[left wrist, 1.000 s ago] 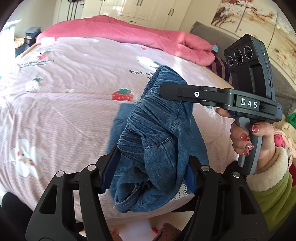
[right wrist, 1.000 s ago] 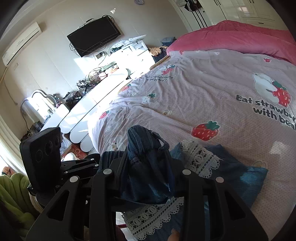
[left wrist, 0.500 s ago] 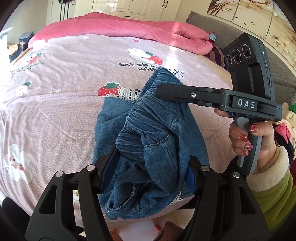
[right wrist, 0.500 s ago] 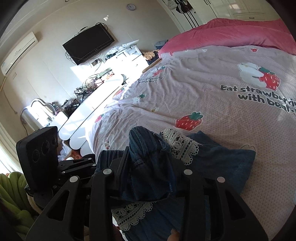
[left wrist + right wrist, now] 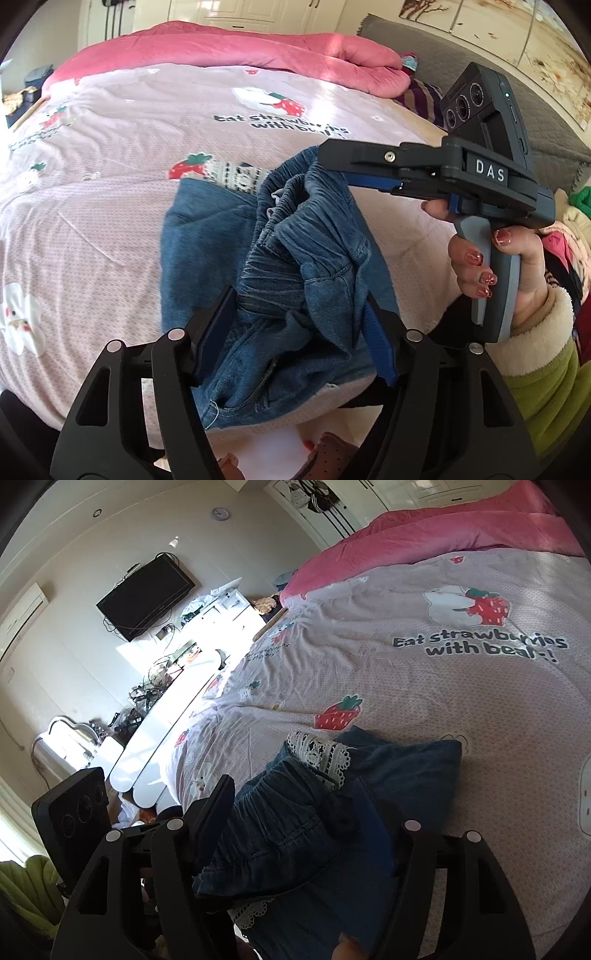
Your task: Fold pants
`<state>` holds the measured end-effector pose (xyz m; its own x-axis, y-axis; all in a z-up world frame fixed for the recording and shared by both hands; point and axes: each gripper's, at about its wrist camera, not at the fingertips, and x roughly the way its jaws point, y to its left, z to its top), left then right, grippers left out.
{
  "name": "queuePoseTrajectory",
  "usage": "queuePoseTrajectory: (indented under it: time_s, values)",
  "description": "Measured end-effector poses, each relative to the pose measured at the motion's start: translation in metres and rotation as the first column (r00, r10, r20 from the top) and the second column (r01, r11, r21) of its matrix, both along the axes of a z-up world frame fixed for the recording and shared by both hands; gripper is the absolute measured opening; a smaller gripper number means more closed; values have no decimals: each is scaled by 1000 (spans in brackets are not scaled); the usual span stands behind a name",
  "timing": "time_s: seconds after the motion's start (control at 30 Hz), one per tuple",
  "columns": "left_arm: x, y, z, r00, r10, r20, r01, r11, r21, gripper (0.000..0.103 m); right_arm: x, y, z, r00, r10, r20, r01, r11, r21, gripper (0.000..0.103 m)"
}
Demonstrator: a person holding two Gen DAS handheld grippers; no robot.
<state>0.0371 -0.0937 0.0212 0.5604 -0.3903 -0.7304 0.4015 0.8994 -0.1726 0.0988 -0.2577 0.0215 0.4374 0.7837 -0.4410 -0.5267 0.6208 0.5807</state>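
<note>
Left fingers (image 5: 214,325): closed on a bunched fold of the pants (image 5: 207,240) near the waistband. Both pads of the left gripper (image 5: 297,295) bear on the denim. Its jaws have just widened slightly.
Right fingers (image 5: 210,812): spread apart. The jaws of the right gripper (image 5: 293,781) have just been opening. The gathered waistband sits loose between the pads and is not pinched.
Garment position: blue denim. The waistband end is raised and crumpled, running from the left fingers across to the right fingertips. The legs lie flat on the bed, under and beyond both pairs of fingertips.
Trim: a white lace trim (image 5: 317,751) edges the denim just beyond the right fingertips. More of this edging shows below the fingers at the near edge of the garment.
Grip on handle: behind the right fingers, the right hand (image 5: 517,266) wraps the grey handle. Its nails are painted red. A cream cuff and green sleeve (image 5: 546,387) follow behind it.
Surface: a pale pink bedspread (image 5: 110,166) lies under the garment and on all sides of the fingers. It is printed with strawberries, bears and dark lettering.
Far end: a pink quilt (image 5: 221,48) is heaped across the bed, well beyond the fingertips.
Wall: a dark television (image 5: 144,594) is mounted high, far to the left of the right fingers.
</note>
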Motion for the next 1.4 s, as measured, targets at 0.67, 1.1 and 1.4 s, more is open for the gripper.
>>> queuePoseTrajectory:
  time_s: [0.67,1.1,1.4]
  values:
    - [-26,-8,12,995,-101,12,102,988,-117,82,-43,-23,-17,977,-206,47,211,942,-260,68]
    - [33,70,43,996,87,29,-84,993,-79,93,-128,33,34,962,34,269,50,953,-299,68]
    - [73,42,17,999,-11,-40,9,998,-60,65,-123,90,0,956,163,243,17,798,-603,3]
